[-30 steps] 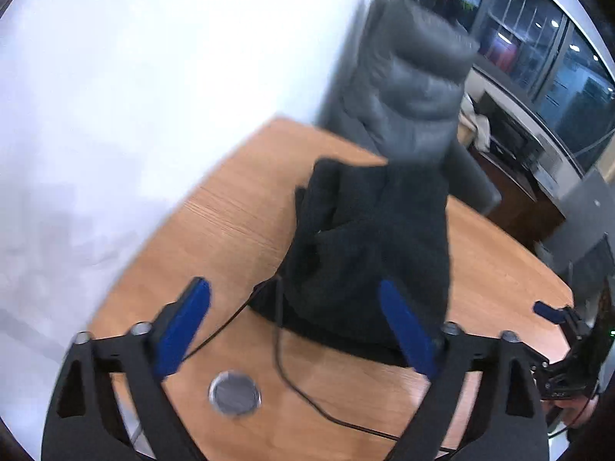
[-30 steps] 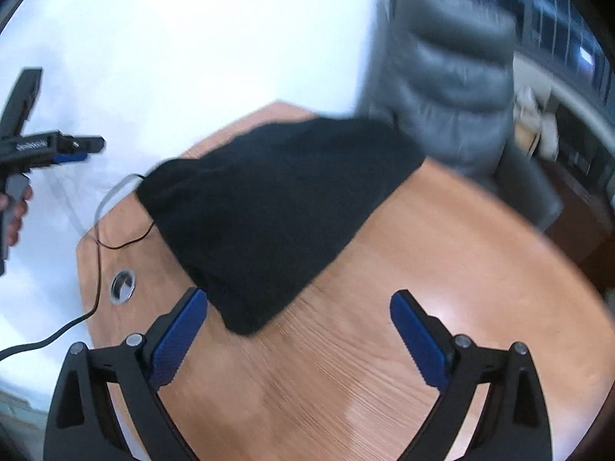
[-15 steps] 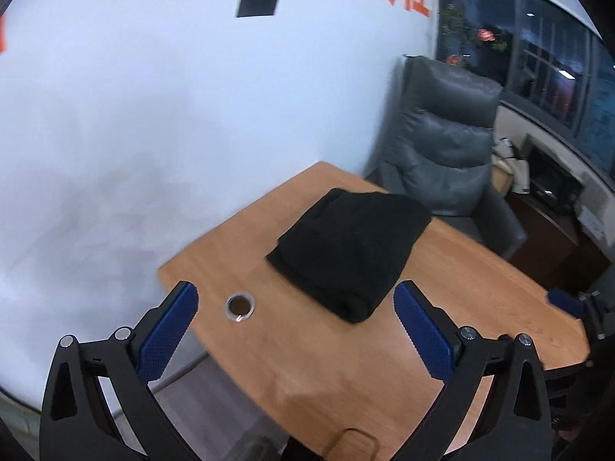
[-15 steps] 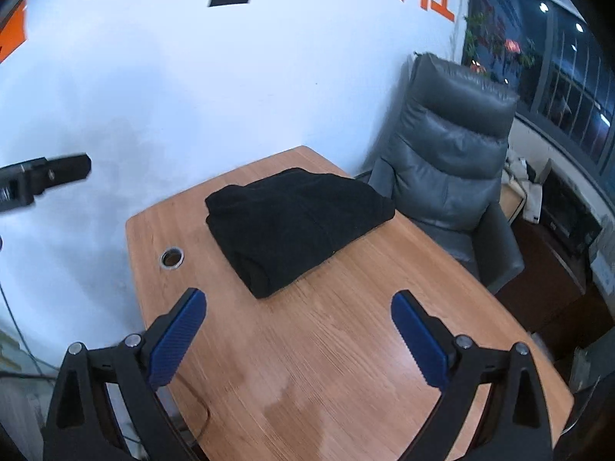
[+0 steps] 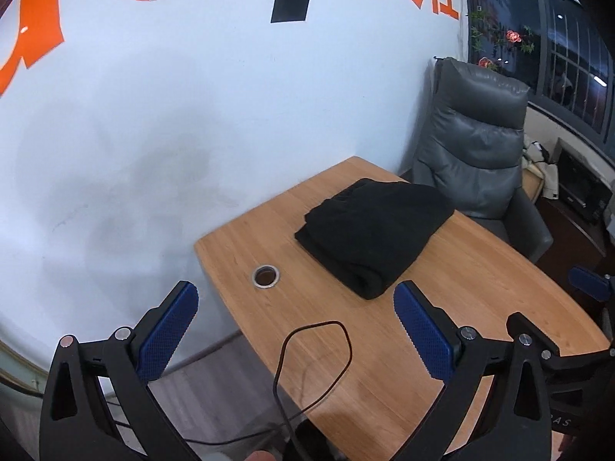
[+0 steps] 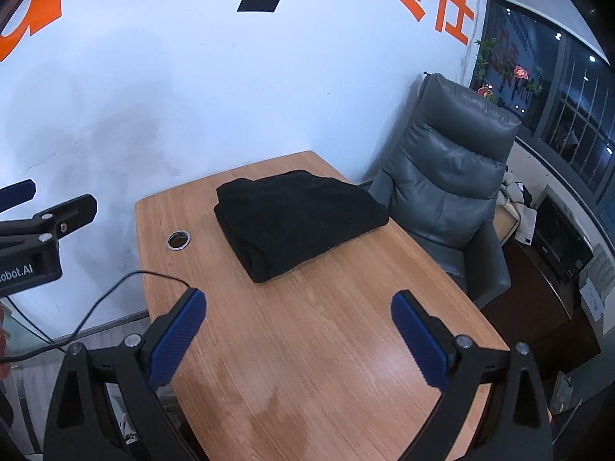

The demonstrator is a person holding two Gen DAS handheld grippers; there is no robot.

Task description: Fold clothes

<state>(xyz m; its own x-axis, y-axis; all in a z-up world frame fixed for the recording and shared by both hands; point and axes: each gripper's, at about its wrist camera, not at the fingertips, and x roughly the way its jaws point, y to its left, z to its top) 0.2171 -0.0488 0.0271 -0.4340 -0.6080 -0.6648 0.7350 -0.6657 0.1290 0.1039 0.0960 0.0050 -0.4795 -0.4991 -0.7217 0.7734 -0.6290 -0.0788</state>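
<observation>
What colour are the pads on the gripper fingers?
Blue, with a fine textured grid, on black frames. The right gripper's pads show it best, in the right wrist view.

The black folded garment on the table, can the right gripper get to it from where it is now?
Probably yes. The right gripper is open and holds nothing, and only bare wooden table lies between it and the black folded garment. The thin cable stays off to the side.

My left gripper is wide open and holds nothing. My right gripper is wide open too, and it is empty. Both are up in the air, pointing forward and down, side by side.
</observation>
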